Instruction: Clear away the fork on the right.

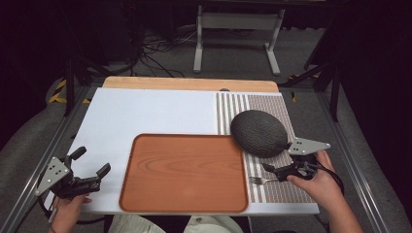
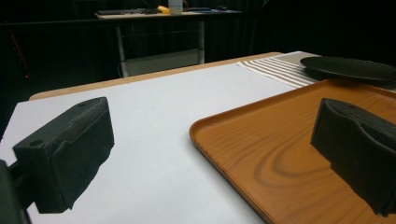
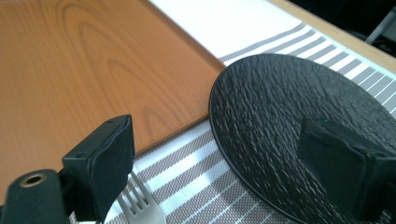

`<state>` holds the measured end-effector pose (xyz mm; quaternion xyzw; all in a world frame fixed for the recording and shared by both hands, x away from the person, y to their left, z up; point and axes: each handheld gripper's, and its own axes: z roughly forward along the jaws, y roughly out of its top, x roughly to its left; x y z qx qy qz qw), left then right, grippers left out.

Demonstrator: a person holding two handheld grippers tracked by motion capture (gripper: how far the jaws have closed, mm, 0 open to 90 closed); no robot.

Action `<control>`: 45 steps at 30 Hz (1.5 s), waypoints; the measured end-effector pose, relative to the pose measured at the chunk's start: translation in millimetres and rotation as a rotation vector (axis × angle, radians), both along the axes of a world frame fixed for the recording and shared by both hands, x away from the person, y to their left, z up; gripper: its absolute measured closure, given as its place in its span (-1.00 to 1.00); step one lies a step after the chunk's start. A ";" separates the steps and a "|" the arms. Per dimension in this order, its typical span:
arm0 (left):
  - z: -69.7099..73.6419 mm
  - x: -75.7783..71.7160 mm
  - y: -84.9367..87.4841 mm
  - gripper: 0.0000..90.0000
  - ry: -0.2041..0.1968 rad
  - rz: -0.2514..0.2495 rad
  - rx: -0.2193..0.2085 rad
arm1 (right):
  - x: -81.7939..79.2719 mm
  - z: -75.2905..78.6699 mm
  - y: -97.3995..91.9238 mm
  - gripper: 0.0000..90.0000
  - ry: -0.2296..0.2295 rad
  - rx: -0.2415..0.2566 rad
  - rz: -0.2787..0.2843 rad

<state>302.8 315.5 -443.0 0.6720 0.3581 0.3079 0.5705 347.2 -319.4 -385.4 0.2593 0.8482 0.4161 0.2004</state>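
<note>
With its jaws set wide and nothing clamped, the right gripper [image 1: 278, 158] is held just above the fork [image 1: 261, 180] lying on the striped mat [image 1: 286, 187] beside the wooden tray [image 1: 184, 174], seemingly for setting a place, while the left gripper [image 1: 91, 161] is parked open and empty off the tray's opposite edge.

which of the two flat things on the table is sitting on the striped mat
The dark round plate; the wooden tray lies beside the mat on the white board.
</note>
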 end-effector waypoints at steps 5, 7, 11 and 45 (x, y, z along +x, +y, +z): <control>-0.1 0.1 -0.1 -1.00 0.002 0.001 0.003 | 2.6 1.4 1.4 -0.73 0.037 -0.061 0.027; -0.3 0.2 -0.8 -1.00 0.001 0.002 -0.001 | 3.4 3.8 2.5 -0.73 0.051 -0.094 0.042; -0.1 0.2 -1.1 -1.00 0.000 0.001 0.005 | 6.4 7.8 4.4 -0.73 0.066 -0.144 0.061; -0.1 0.3 -0.7 -1.00 0.003 -0.002 0.002 | 25.2 1.2 19.8 -0.71 0.227 -0.436 0.190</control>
